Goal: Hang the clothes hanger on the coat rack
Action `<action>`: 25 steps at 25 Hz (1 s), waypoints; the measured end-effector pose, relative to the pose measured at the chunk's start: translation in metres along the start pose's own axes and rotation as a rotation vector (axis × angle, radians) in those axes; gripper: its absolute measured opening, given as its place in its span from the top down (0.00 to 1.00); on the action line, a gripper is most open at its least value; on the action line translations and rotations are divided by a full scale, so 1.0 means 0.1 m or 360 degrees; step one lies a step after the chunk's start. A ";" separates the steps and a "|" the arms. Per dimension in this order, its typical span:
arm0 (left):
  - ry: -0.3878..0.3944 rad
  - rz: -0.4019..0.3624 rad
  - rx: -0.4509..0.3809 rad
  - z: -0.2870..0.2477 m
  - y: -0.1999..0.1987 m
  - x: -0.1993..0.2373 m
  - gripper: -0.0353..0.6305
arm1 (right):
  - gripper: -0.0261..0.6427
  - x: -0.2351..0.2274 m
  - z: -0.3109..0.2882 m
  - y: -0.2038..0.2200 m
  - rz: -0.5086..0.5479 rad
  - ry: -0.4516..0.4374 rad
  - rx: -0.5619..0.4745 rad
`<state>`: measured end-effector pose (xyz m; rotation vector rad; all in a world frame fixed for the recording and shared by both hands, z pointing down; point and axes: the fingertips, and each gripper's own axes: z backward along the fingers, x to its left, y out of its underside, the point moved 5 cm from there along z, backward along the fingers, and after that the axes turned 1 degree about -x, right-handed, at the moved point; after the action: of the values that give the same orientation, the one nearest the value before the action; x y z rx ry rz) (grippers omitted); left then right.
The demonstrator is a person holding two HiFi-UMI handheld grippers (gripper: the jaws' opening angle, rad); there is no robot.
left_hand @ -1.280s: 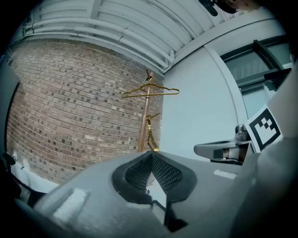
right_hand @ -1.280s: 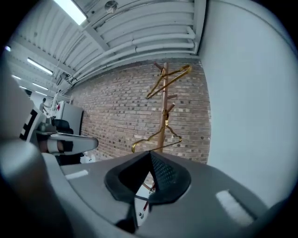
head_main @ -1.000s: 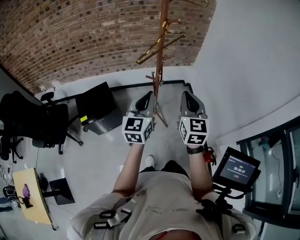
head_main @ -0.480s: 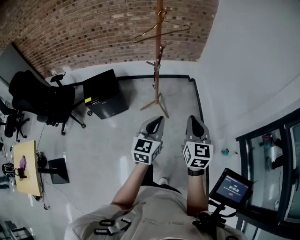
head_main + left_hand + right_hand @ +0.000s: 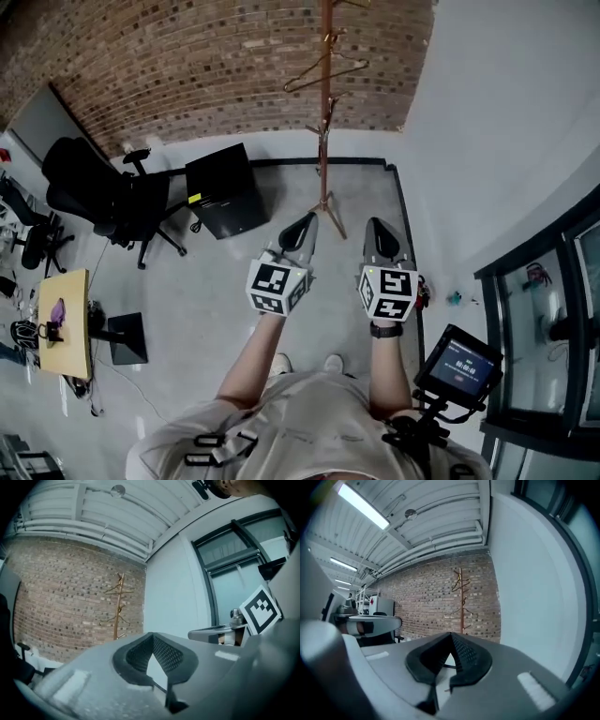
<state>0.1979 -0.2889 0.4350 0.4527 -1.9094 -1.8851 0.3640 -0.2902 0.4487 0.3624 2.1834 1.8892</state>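
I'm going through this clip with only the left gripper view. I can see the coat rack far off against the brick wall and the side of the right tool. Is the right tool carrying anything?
Observer: No. In the right gripper view the right tool is shut, with nothing between its jaws.
Operator: My view cuts the rack off low down. What does it stand on?
Observer: In the head view the coat rack stands on spread legs on the grey floor, near the corner of the brick wall and the white wall.
Operator: Is there anything on the floor near it?
Observer: A black cabinet stands to the left of the rack's legs in the head view, apart from them.
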 end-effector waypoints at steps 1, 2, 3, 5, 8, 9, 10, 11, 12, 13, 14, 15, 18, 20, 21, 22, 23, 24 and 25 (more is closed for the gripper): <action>0.0009 -0.0044 -0.0015 -0.06 -0.04 0.00 0.95 | 0.96 -0.04 -0.07 -0.04 0.0009 0.0010 -0.0017; 0.0009 -0.0086 -0.0017 -0.08 -0.06 -0.01 0.95 | 0.96 -0.05 -0.11 -0.07 0.0014 0.0009 -0.0029; 0.0002 -0.0116 -0.0009 -0.06 -0.05 0.00 0.95 | 0.96 -0.04 -0.12 -0.09 0.0017 0.0003 -0.0038; -0.0024 -0.0116 0.0015 0.08 -0.02 0.04 0.95 | 0.96 0.08 -0.06 -0.13 0.0027 -0.0004 -0.0045; -0.0095 -0.0060 -0.0006 0.35 -0.05 0.17 0.95 | 0.96 0.38 0.07 -0.18 0.0069 -0.0015 -0.0048; -0.0121 -0.0058 -0.0013 0.43 -0.06 0.22 0.95 | 0.96 0.47 0.11 -0.20 0.0078 -0.0019 -0.0062; -0.0139 -0.0064 -0.0024 0.51 -0.08 0.26 0.95 | 0.96 0.55 0.15 -0.22 0.0085 -0.0019 -0.0086; -0.0149 -0.0077 -0.0044 0.60 -0.11 0.30 0.95 | 0.96 0.62 0.21 -0.24 0.0094 -0.0010 -0.0112; -0.0153 -0.0095 -0.0071 0.70 -0.15 0.33 0.95 | 0.96 0.68 0.27 -0.27 0.0105 0.0010 -0.0135; -0.0151 -0.0112 -0.0095 0.81 -0.17 0.35 0.94 | 0.96 0.73 0.34 -0.29 0.0116 0.0039 -0.0150; -0.0144 -0.0125 -0.0108 0.92 -0.19 0.37 0.94 | 0.96 0.78 0.41 -0.30 0.0125 0.0072 -0.0159; -0.0138 -0.0131 -0.0108 1.01 -0.18 0.39 0.94 | 0.96 0.82 0.47 -0.31 0.0130 0.0105 -0.0160; -0.0180 -0.0117 -0.0062 1.13 -0.12 0.54 0.94 | 0.96 0.83 0.56 -0.31 0.0139 0.0180 -0.0144; -0.0231 -0.0099 -0.0045 1.11 -0.09 0.67 0.94 | 0.96 0.80 0.53 -0.29 0.0154 0.0205 -0.0131; -0.0248 -0.0094 -0.0045 1.08 -0.08 0.73 0.94 | 0.95 0.78 0.49 -0.28 0.0163 0.0213 -0.0126; -0.0260 -0.0090 -0.0046 1.02 -0.07 0.76 0.94 | 0.95 0.74 0.43 -0.28 0.0171 0.0217 -0.0122; -0.0268 -0.0087 -0.0044 0.93 -0.07 0.79 0.94 | 0.95 0.69 0.36 -0.28 0.0179 0.0216 -0.0119; -0.0272 -0.0085 -0.0040 0.82 -0.07 0.79 0.95 | 0.95 0.62 0.29 -0.29 0.0185 0.0211 -0.0118; -0.0275 -0.0082 -0.0033 0.70 -0.07 0.79 0.94 | 0.95 0.54 0.20 -0.31 0.0188 0.0203 -0.0118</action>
<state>0.0942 -0.2690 0.4339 0.3458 -2.0021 -2.0341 0.3185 -0.2578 0.4140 0.3749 2.2084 2.1042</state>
